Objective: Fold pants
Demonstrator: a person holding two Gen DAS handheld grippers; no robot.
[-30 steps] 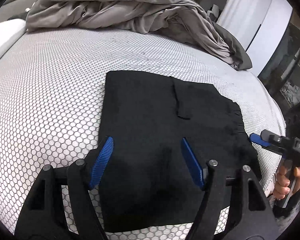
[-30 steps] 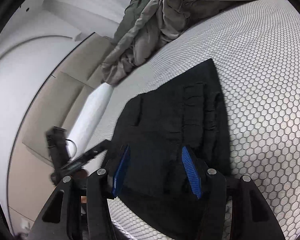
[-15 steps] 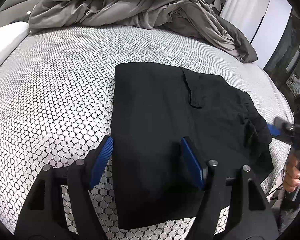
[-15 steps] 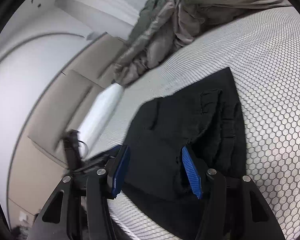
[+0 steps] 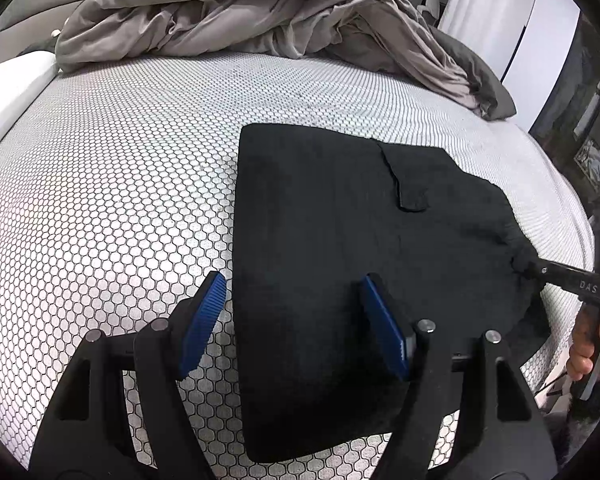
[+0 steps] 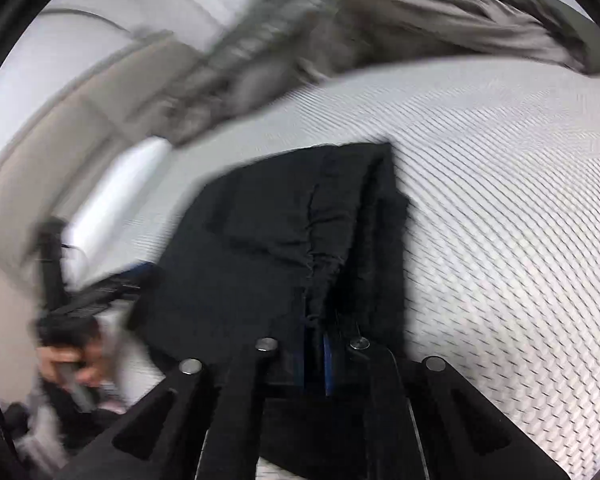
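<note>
Black folded pants (image 5: 340, 240) lie flat on the honeycomb-patterned mattress (image 5: 100, 180). My left gripper (image 5: 292, 292) hovers open over their near left edge; one blue pad is above the mattress, the other above the cloth, and nothing is pinched. At the pants' right edge my right gripper (image 5: 534, 266) is shut on the gathered waistband end. In the blurred right wrist view the pants (image 6: 268, 248) run away from my right gripper (image 6: 316, 344), whose blue pads are pressed together on the cloth. The left gripper (image 6: 100, 296) shows there at the left, held by a hand (image 6: 68, 364).
A crumpled grey duvet (image 5: 240, 12) is heaped along the far side of the bed. A white pillow (image 5: 8, 92) lies at the far left edge. White wardrobe doors (image 5: 500, 20) stand beyond the bed's right corner. A hand (image 5: 588, 344) holds the right gripper's handle.
My right gripper's jaws have gone from open to shut on the waistband end of the pants, and its view has swung and blurred. The left gripper stays open over the near edge.
</note>
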